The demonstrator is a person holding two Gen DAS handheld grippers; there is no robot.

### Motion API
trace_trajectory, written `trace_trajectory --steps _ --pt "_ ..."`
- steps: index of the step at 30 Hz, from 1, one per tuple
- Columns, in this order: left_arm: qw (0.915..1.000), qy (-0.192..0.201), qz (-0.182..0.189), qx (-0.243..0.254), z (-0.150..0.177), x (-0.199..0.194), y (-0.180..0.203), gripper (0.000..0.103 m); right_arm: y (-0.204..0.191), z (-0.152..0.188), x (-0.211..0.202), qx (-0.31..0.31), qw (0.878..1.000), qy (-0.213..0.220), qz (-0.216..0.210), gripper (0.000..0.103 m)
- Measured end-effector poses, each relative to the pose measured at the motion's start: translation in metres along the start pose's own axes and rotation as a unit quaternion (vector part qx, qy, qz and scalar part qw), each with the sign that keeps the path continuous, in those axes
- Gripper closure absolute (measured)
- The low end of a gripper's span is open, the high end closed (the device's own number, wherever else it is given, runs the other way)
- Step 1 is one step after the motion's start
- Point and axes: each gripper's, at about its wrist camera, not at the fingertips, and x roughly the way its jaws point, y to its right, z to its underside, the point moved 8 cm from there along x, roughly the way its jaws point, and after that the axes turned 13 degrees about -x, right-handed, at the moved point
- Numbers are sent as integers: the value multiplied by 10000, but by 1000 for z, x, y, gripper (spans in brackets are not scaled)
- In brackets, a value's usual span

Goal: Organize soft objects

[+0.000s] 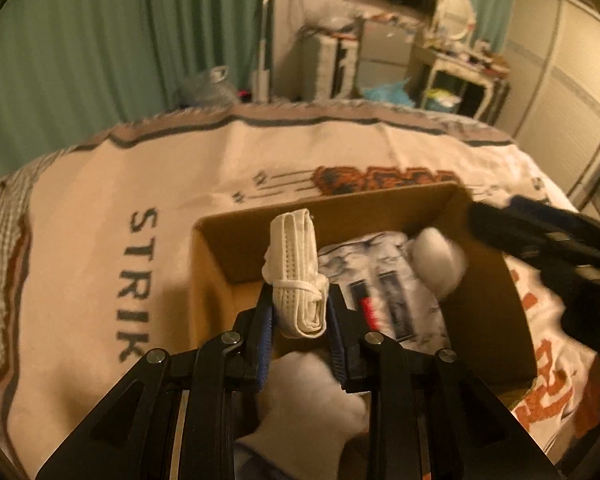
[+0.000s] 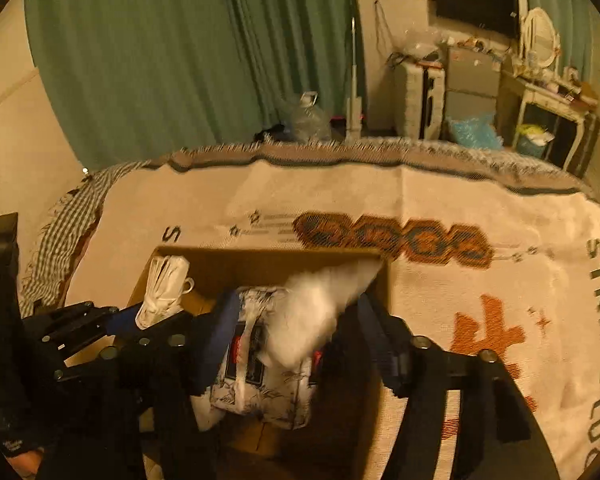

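Left wrist view: the left tongs [image 1: 298,312] are clamped on a rolled white ribbed cloth bundle [image 1: 296,272], tied with its own band, which stands upright between the blue-padded fingers [image 1: 264,332] above the open cardboard box [image 1: 496,300]. The box sits on a bed covered by a cream blanket [image 1: 100,240] lettered "STRIK" in dark thread and patterned in orange. Inside the box lies a white printed fabric pack [image 1: 384,280] with dark labels, and a white fluffy soft item [image 1: 440,260] leans against the far right corner. More white fluff [image 1: 308,392] shows blurred just below the left tongs. The right tongs [image 1: 548,248] enter from the right edge over the box rim.

Right wrist view: the right tongs [image 2: 296,320] are spread apart over the box [image 2: 268,264], with the white fluffy item [image 2: 320,308] and the printed pack [image 2: 268,376] between and below the blue fingers [image 2: 220,332]; neither finger visibly presses on them, though motion blur leaves the contact unclear. The left tongs [image 2: 148,316] hold the cloth bundle [image 2: 164,288] at the box's left end. Green curtains [image 2: 160,48], a wall-mounted television [image 2: 476,4] and a white dressing table [image 2: 548,96] with an oval mirror stand behind the bed.
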Motion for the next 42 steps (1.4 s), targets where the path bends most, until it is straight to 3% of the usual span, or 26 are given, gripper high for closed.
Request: trace_trajectory --steps 2,4,7,11,14,16,23,28,35,39,42 --pt "10000 -12 -5 -88 -1 -13 -3 74 2 -5 -14 69 10000 48 36 35" --pt "9998 95 42 -194 -2 -37 -5 56 4 -10 -37 85 9998 142 109 33" --pt "9986 480 114 -210 -4 -84 -3 41 5 -16 -84 75 9991 319 274 29" --pt "9944 1004 285 -191 -9 -161 2 39 -2 -22 -147 138 9982 492 321 26" --pt "9891 1466 141 -87 -9 -221 0 18 -13 -24 -200 80 9965 713 421 15" --pt "9828 1845 0 56 -1 -262 -3 16 -24 -21 -237 -23 9951 838 531 13" --pt "9786 2055 -26 53 38 -306 -27 16 -68 18 -304 -410 9912 985 785 0" --pt "9813 1923 -48 -11 67 -283 -44 16 -92 59 -284 -402 9939 789 655 0" --pt "9877 1537 -269 -59 105 -220 -65 16 -109 120 -190 -305 9982 49 506 0" --pt "9878 1516 -256 -231 123 -188 -82 16 -117 152 -135 -303 9980 -366 418 0" --pt "9918 1189 -386 -253 133 -153 -94 16 -115 169 -106 -176 9979 -502 367 0"
